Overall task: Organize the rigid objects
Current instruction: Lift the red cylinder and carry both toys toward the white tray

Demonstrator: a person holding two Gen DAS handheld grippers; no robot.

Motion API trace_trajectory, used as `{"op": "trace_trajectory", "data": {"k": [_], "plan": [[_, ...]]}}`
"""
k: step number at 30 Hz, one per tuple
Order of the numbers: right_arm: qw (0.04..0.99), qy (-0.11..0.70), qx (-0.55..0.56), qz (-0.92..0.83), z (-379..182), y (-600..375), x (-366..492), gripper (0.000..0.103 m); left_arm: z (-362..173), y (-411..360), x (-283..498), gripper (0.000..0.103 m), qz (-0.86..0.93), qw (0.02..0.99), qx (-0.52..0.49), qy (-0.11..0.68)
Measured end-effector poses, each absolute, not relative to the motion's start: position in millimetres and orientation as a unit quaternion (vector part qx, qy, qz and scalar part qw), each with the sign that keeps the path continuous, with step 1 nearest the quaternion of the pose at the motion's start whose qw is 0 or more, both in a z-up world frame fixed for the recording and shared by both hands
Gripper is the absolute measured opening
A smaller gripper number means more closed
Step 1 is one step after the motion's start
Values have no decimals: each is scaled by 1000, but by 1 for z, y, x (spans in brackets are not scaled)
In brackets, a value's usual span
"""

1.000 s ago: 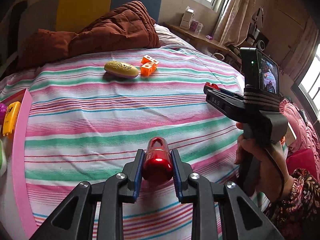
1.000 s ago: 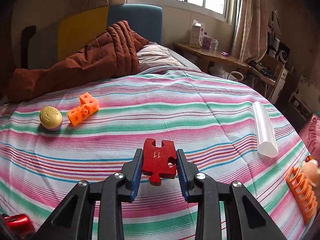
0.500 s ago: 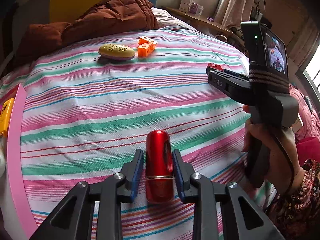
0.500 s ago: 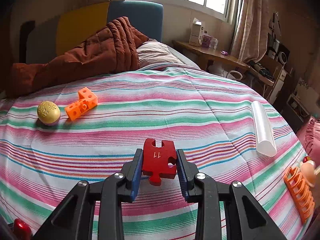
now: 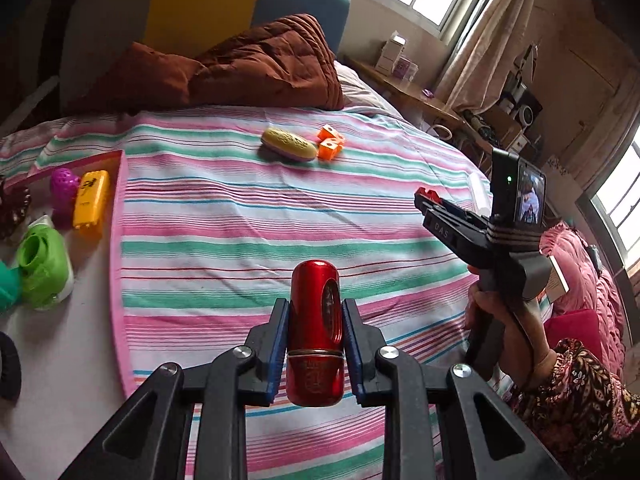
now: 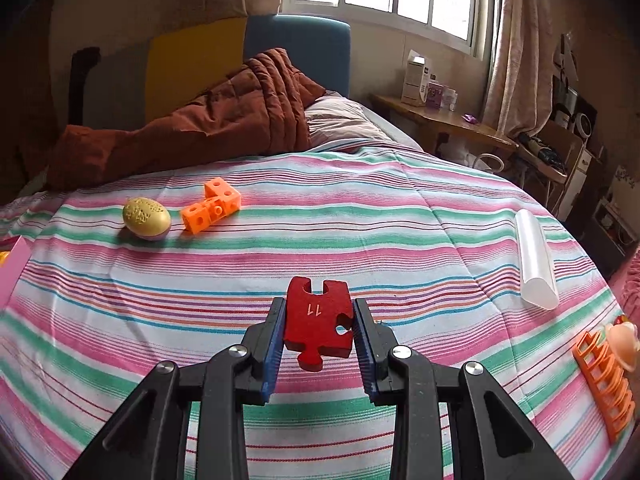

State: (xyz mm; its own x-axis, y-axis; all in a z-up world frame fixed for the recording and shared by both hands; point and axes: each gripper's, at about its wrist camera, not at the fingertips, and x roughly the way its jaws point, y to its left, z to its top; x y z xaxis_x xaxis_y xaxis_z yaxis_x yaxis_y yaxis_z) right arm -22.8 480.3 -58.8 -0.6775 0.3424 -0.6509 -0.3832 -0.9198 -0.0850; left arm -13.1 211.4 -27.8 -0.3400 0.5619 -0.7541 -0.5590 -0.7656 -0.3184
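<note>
On the striped bed (image 6: 360, 216) lie one clear tube (image 6: 534, 260), one orange rack (image 6: 606, 388), one orange block piece (image 6: 212, 206) and one yellow egg (image 6: 146, 218). Up above it, the left claw (image 5: 315, 332) squeezes one red can (image 5: 316, 332). Likewise the right claw (image 6: 319, 332) pinches one red puzzle piece (image 6: 318, 320). Nothing blocks either claw.

A red puzzle piece (image 6: 318, 326) (marked 11) is clamped between the right gripper's (image 6: 319, 330) blue pads. Ahead to the left, an egg (image 6: 146, 218) and orange cubes (image 6: 211, 205) are seen; to the right, a clear tube (image 6: 534, 264) and orange rack (image 6: 606, 380).
</note>
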Motion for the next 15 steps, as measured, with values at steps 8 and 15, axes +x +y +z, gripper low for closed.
{"op": "trace_trajectory", "data": {"k": [8, 15], "plan": [[175, -12, -369, 913, -62, 456, -26, 33, -25, 139, -25, 25, 837, 289, -461, -56], [161, 15, -386, 908, -59, 444, -22, 33, -33, 87, -34, 25, 857, 223, -458, -70]]}}
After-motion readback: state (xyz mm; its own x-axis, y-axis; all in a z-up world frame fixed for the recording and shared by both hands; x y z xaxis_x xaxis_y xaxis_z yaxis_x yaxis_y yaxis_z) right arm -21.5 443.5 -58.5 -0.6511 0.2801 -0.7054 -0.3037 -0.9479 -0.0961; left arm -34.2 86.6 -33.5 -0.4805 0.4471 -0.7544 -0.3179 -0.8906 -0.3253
